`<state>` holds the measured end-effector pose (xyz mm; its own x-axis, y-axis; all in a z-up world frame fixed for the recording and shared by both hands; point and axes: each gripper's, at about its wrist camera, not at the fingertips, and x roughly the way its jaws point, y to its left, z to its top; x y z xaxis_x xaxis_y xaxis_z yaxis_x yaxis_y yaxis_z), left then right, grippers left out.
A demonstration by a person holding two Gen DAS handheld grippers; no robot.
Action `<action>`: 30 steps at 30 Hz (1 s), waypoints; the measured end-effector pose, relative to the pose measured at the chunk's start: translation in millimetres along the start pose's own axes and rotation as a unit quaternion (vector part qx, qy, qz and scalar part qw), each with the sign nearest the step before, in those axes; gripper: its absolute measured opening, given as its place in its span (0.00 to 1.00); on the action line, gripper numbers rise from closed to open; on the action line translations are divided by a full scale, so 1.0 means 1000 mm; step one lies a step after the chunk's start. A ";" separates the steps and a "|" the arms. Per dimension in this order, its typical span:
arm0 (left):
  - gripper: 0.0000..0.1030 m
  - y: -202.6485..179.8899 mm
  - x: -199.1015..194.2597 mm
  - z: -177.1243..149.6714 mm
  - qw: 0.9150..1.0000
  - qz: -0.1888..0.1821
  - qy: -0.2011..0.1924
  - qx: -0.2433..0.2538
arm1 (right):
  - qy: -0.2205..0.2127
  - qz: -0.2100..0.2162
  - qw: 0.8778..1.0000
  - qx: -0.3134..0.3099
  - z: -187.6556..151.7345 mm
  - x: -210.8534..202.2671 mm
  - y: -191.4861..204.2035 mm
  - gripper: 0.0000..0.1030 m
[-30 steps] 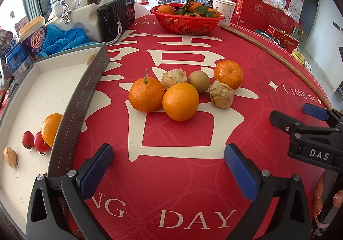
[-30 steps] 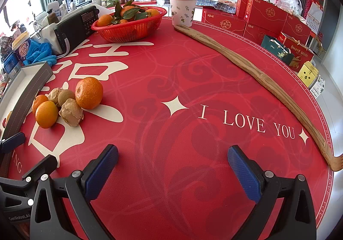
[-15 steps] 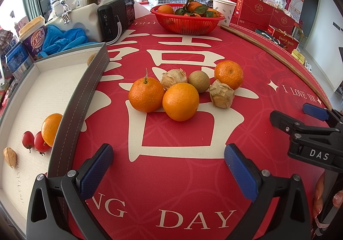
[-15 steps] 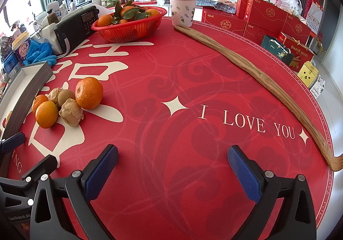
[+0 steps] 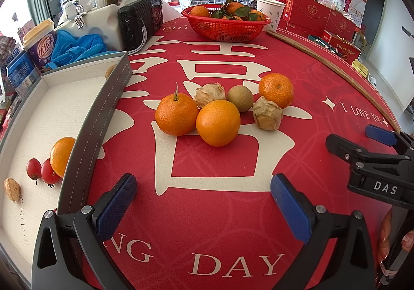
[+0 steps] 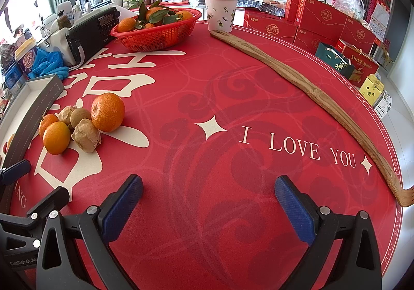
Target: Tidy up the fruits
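A cluster of fruit lies mid-table: three oranges, the nearest (image 5: pixel 217 123) in front, two papery husked fruits (image 5: pixel 267 113) and a brown round fruit (image 5: pixel 240 98). The same cluster (image 6: pixel 82 121) shows at the left in the right wrist view. A grey-rimmed white tray (image 5: pixel 103 114) on the left holds an orange (image 5: pixel 62 155), two small red fruits (image 5: pixel 49 173) and a husked fruit (image 5: pixel 11 189). My left gripper (image 5: pixel 203 202) is open, short of the cluster, holding nothing. My right gripper (image 6: pixel 208 205) is open over bare red cloth, right of the fruit.
A red basket (image 5: pixel 227 27) of leafy oranges stands at the back, with a paper cup (image 6: pixel 221 13) and a black radio (image 5: pixel 141 22) near it. A long wooden stick (image 6: pixel 310 90) lies along the right edge. Red gift boxes (image 6: pixel 323 18) line the far right.
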<state>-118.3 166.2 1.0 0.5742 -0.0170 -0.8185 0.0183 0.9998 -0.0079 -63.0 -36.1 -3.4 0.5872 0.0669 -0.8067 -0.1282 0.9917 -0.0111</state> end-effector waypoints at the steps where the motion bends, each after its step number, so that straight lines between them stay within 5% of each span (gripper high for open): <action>1: 1.00 0.000 0.000 0.000 1.000 0.001 0.000 0.001 | 0.000 0.000 1.000 0.000 0.000 0.000 0.000 0.99; 6: 1.00 -0.008 0.002 0.001 0.999 -0.020 0.001 0.034 | 0.000 0.000 1.000 0.000 0.000 0.000 0.000 0.99; 30: 1.00 -0.008 0.002 0.002 0.999 -0.020 0.001 0.030 | 0.000 0.000 1.000 0.000 0.000 0.000 0.000 0.99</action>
<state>-115.2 158.2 0.6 0.5704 -0.0571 -0.8194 0.0898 0.9959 -0.0069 -63.0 -36.0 -3.6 0.5872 0.0668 -0.8067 -0.1281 0.9917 -0.0111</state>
